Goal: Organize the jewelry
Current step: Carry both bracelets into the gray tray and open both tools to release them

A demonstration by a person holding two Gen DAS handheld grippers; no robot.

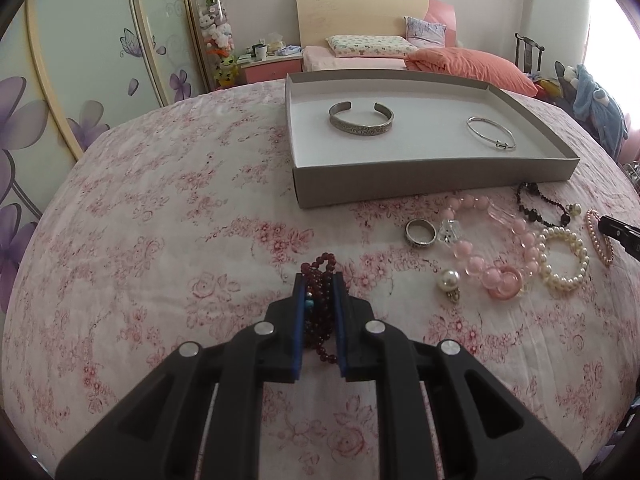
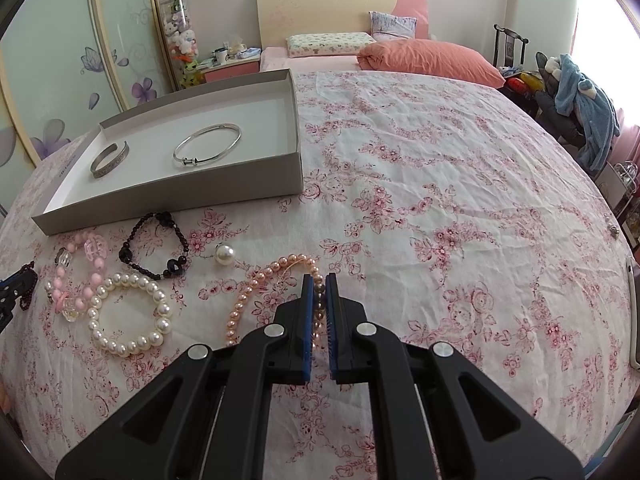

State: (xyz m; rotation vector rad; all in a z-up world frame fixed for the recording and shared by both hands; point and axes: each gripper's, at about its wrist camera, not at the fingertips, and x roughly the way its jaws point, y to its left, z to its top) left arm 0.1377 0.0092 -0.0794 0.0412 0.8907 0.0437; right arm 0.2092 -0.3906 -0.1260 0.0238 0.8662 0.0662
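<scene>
My left gripper (image 1: 320, 280) is shut on a dark red bead bracelet (image 1: 325, 261), bunched between the blue pads above the floral bedspread. My right gripper (image 2: 319, 280) is shut on a pink pearl strand (image 2: 256, 284) that curves away to its left on the bed. A grey tray (image 1: 420, 174) (image 2: 168, 196) holds a wide silver cuff (image 1: 361, 118) (image 2: 110, 159) and a thin silver bangle (image 1: 491, 133) (image 2: 208, 146). Loose in front of the tray lie a white pearl bracelet (image 2: 130, 312) (image 1: 564, 258), a black bead bracelet (image 2: 156, 246) (image 1: 540, 204), a pink bead bracelet (image 1: 492, 248) (image 2: 76, 280) and a silver ring (image 1: 421, 232).
A single pearl charm (image 2: 224, 254) (image 1: 449, 281) lies near the bracelets. Pillows (image 2: 432, 60) sit at the head of the bed, a wardrobe (image 1: 60, 100) stands on the left, and a chair with clothes (image 2: 580, 108) on the right. A pale flat object (image 2: 634, 316) lies at the bed's right edge.
</scene>
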